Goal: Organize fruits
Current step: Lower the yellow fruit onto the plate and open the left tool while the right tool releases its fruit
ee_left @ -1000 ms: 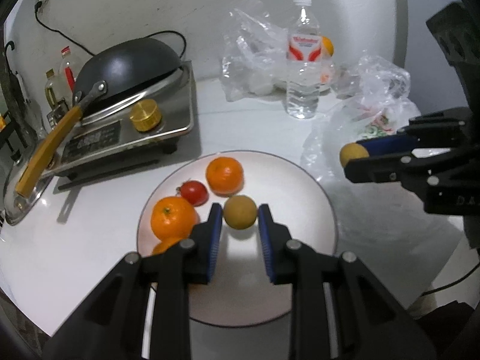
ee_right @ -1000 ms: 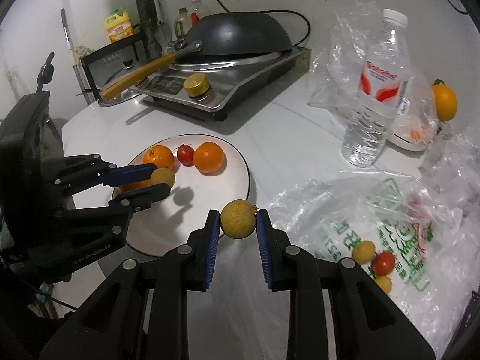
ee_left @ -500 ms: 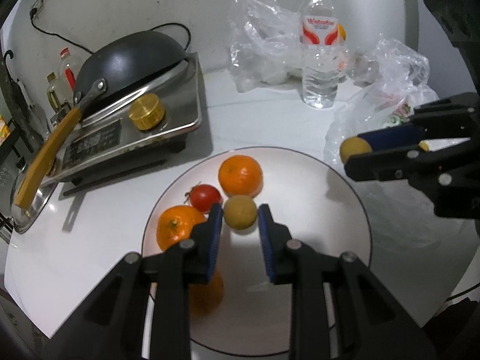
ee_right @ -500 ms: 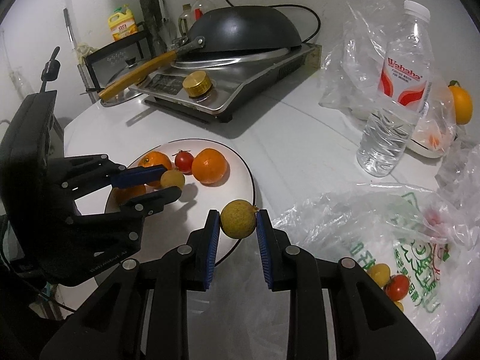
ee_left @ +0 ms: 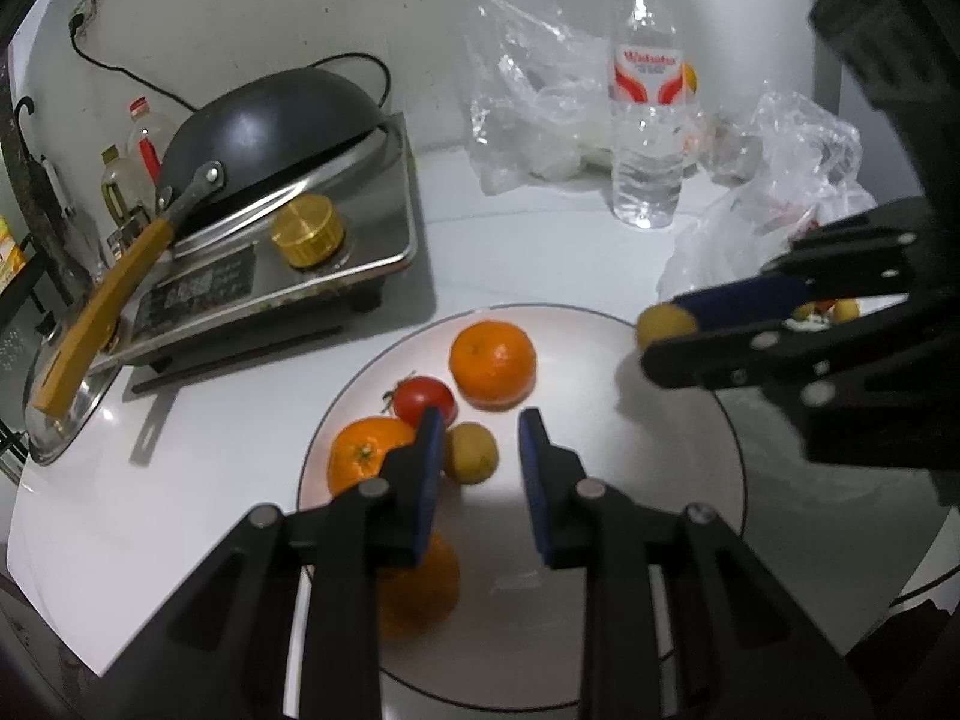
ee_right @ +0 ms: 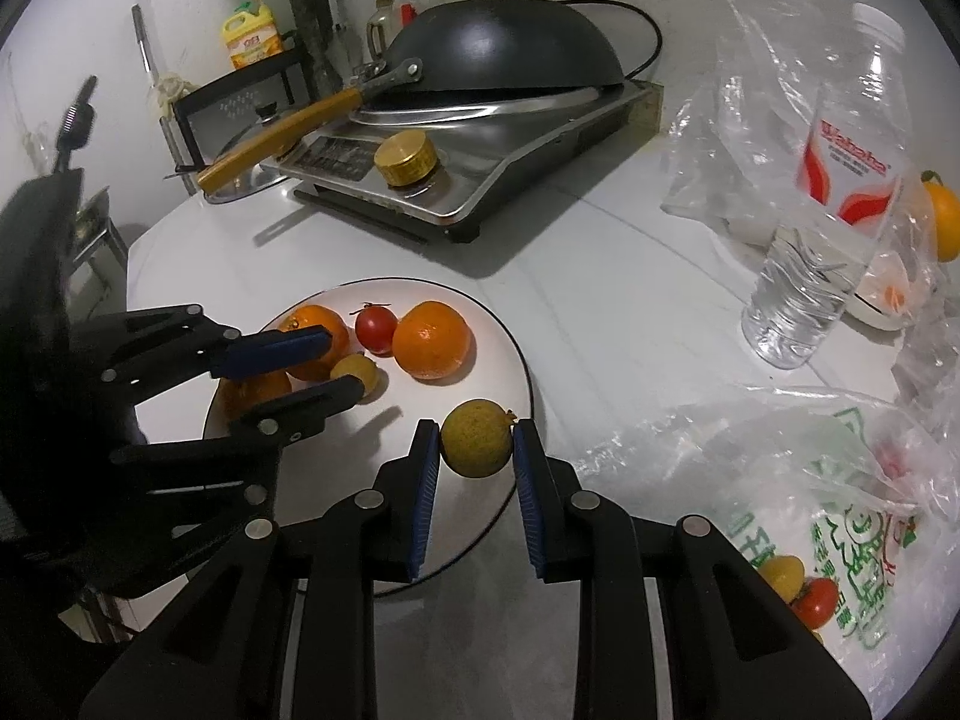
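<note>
Left gripper [ee_left: 480, 441] opening, small yellow-brown round fruit [ee_left: 471, 452] loose between jaws on white plate [ee_left: 678, 480]. Right gripper [ee_right: 474, 444] clamps second yellow-green fruit [ee_right: 477, 437].

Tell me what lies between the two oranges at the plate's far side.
A small red tomato, seen in both wrist views.

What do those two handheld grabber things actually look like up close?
Both look alike. The left gripper and the right gripper each have two angular matte-black plastic arms joined by round silver pivot pins, ending in flat fingers faced with ribbed blue pads. Behind each sits a bulky black housing. No cables, sleeves or hands show; faint lettering on one body is unreadable.
</note>
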